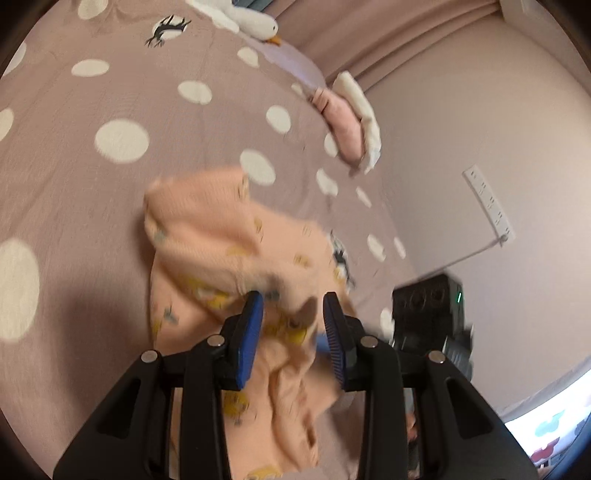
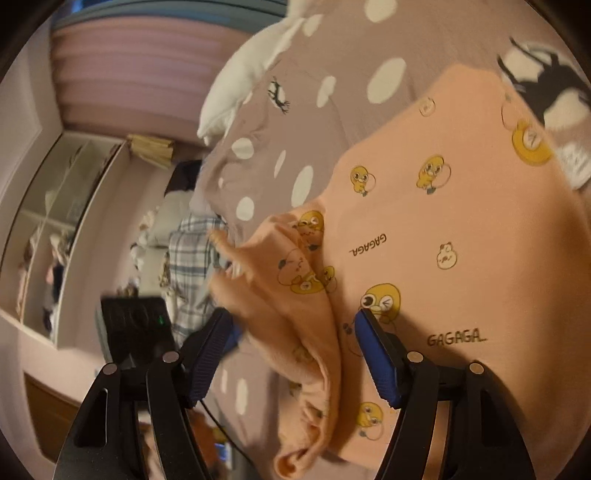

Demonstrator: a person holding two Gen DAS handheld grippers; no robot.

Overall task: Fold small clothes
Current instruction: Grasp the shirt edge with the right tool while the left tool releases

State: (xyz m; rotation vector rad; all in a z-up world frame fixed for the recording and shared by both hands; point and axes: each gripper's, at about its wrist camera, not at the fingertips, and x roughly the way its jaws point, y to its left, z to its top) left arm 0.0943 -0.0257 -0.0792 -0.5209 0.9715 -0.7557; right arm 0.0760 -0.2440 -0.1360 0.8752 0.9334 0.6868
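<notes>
A small peach garment with yellow duck prints (image 1: 229, 236) lies rumpled on the bed. My left gripper (image 1: 293, 301) is open just above its near bunched part, blue pads apart. The other gripper's body (image 1: 428, 317) shows at the right of this view. In the right wrist view the same garment (image 2: 461, 206) lies mostly flat, with a bunched fold (image 2: 306, 295) between my fingers. My right gripper (image 2: 291, 317) is open around that fold, not closed on it.
The bed has a mauve cover with white dots (image 1: 74, 155). A folded pink and white pile (image 1: 351, 118) and a white goose toy (image 1: 251, 22) lie at its far edge. A wall with a power strip (image 1: 487, 203) is right. Shelves (image 2: 55, 229) stand beyond the bed.
</notes>
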